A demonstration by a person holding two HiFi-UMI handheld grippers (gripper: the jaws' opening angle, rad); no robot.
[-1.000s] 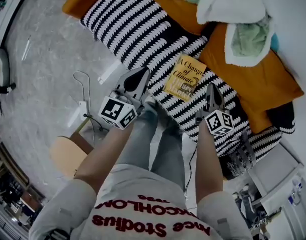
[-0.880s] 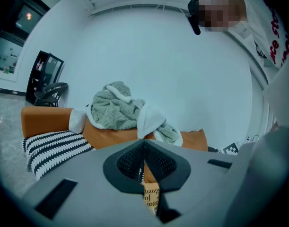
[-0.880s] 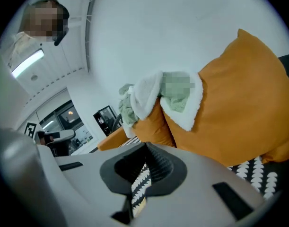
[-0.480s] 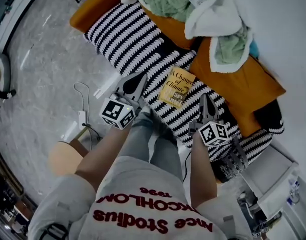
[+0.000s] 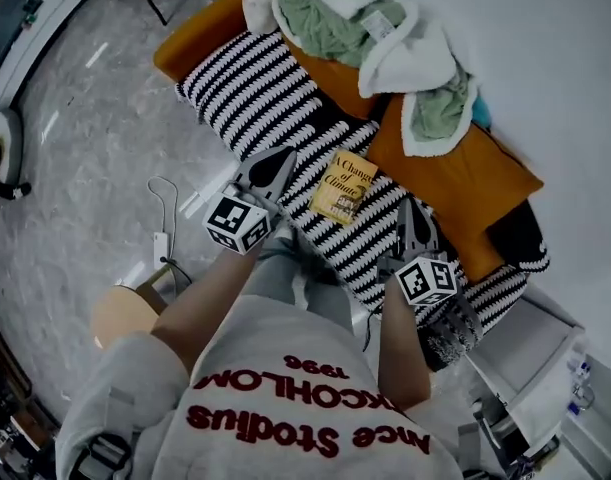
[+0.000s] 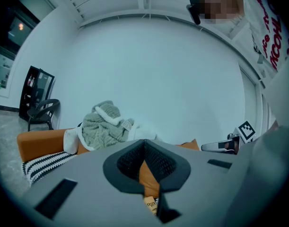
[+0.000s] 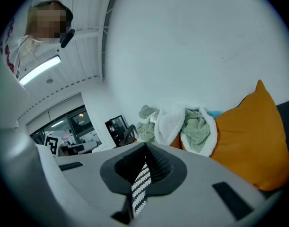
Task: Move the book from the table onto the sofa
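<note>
Two closed, empty tools: left gripper (image 5: 277, 164) left of book (image 5: 343, 186) on sofa (image 5: 190, 40), right gripper (image 5: 412, 213) right of it.

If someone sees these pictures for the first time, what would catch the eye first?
A yellow book lies flat on the black-and-white striped blanket covering the orange sofa. The shut, empty left tongs and right tongs hang on either side of it, and a green fleece blanket is heaped farther along the sofa.
</note>
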